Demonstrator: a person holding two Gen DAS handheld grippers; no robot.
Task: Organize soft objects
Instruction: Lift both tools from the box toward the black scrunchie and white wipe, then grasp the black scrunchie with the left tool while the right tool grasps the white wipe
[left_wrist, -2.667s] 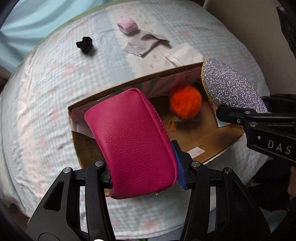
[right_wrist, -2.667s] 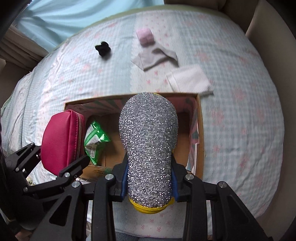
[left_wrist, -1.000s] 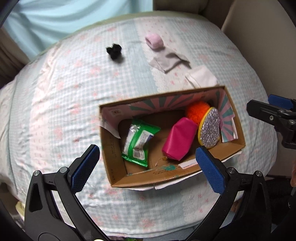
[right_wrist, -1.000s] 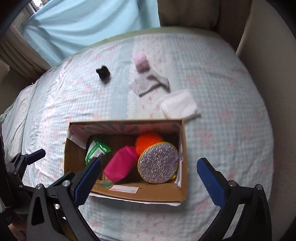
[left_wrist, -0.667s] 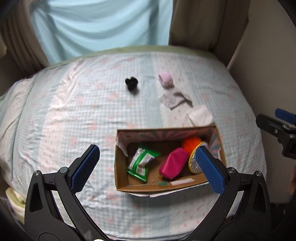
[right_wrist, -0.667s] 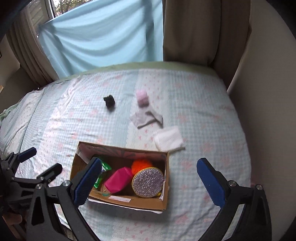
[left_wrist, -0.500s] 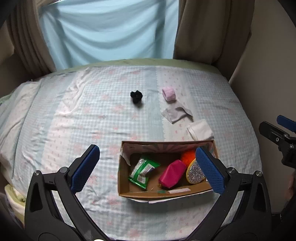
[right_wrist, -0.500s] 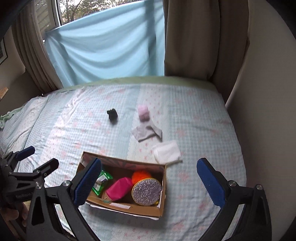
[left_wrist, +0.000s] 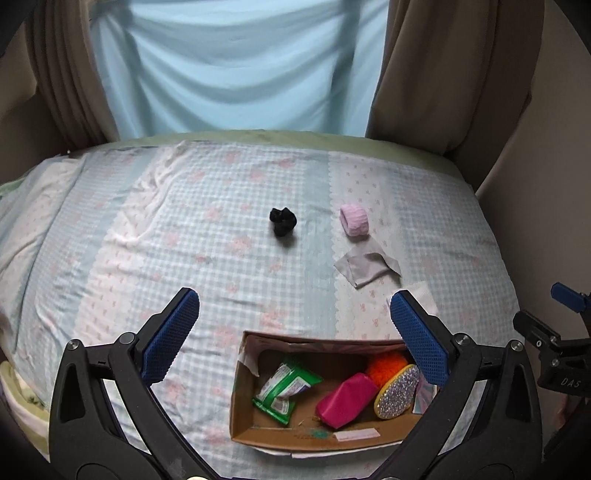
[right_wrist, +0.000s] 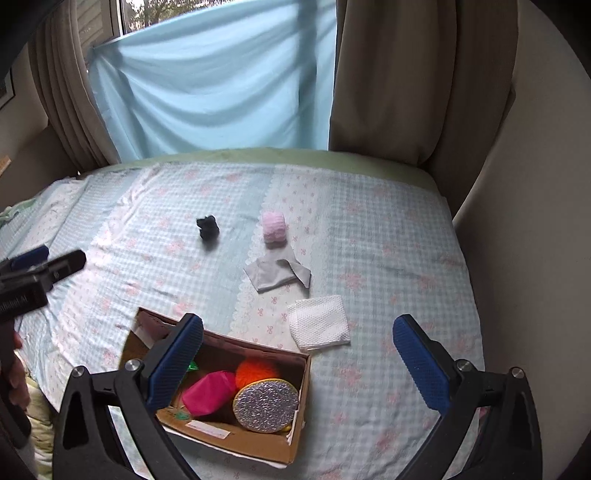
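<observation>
A cardboard box (left_wrist: 243, 417) (right_wrist: 295, 439) sits on the bed's near side. In it lie a magenta pouch (left_wrist: 345, 402) (right_wrist: 208, 391), a silver glitter pouch (left_wrist: 397, 391) (right_wrist: 266, 406), an orange pompom (left_wrist: 386, 367) (right_wrist: 256, 371) and a green packet (left_wrist: 284, 387). Farther back on the bed lie a black scrunchie (left_wrist: 282, 221) (right_wrist: 207, 227), a pink roll (left_wrist: 354, 220) (right_wrist: 273, 227), a grey cloth (left_wrist: 365, 269) (right_wrist: 277, 275) and a white cloth (right_wrist: 319, 326). My left gripper (left_wrist: 295, 336) and right gripper (right_wrist: 297, 354) are open and empty, held high above the box.
The bed (left_wrist: 184, 258) carries a checked floral sheet. A blue sheet (right_wrist: 221, 81) and brown curtains (right_wrist: 406, 81) hang behind it. A beige wall (right_wrist: 535, 240) runs along the right side. The right gripper shows at the left view's right edge (left_wrist: 554, 343).
Both grippers let go of their pouches into the box, opened wide and pulled up and back. The box now looks smaller and the curtains have come into view.
</observation>
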